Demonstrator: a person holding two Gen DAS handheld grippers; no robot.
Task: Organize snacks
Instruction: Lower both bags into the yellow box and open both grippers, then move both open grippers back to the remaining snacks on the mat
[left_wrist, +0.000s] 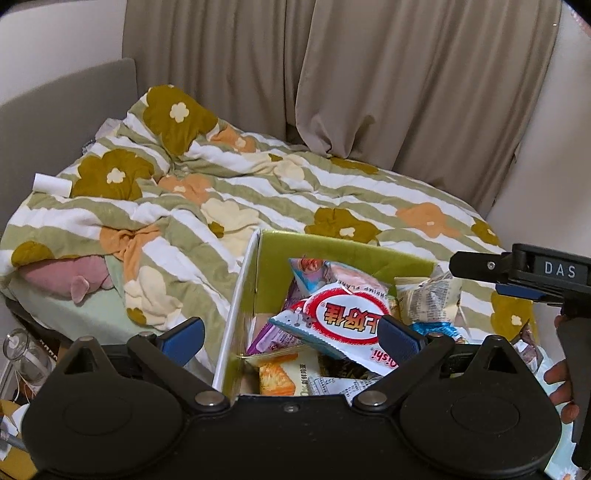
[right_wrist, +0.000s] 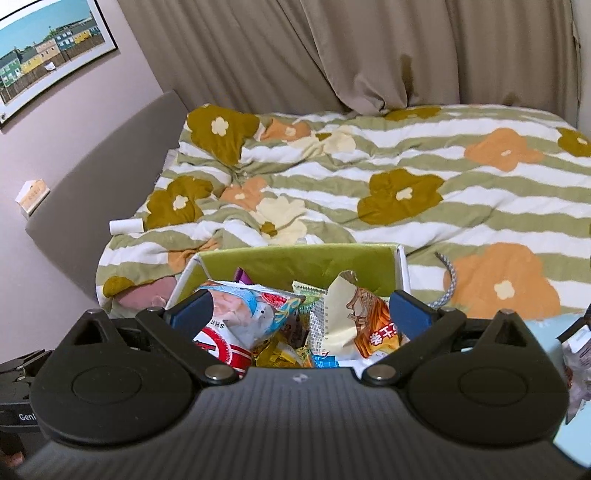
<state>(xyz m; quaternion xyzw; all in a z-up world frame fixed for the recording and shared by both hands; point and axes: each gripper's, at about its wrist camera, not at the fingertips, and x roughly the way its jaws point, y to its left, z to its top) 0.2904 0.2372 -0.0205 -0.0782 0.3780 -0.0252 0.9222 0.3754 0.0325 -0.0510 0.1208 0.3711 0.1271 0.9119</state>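
A green-lined box (left_wrist: 332, 251) full of snack packets stands at the bed's near edge; it also shows in the right wrist view (right_wrist: 295, 264). On top lies a white packet with a red ring (left_wrist: 343, 321), also seen in the right wrist view (right_wrist: 218, 345). A beige and orange packet (right_wrist: 358, 317) stands upright in the box. My left gripper (left_wrist: 291, 334) is open and empty above the box's left wall. My right gripper (right_wrist: 301, 312) is open and empty above the box; it also shows at the right of the left wrist view (left_wrist: 517, 273).
A floral striped quilt (left_wrist: 229, 192) covers the bed behind the box. A white roll (right_wrist: 125, 226) lies on it at the left. A grey headboard (right_wrist: 110, 162) and beige curtains (right_wrist: 332, 48) bound the bed. A braided cable (right_wrist: 448, 284) lies right of the box.
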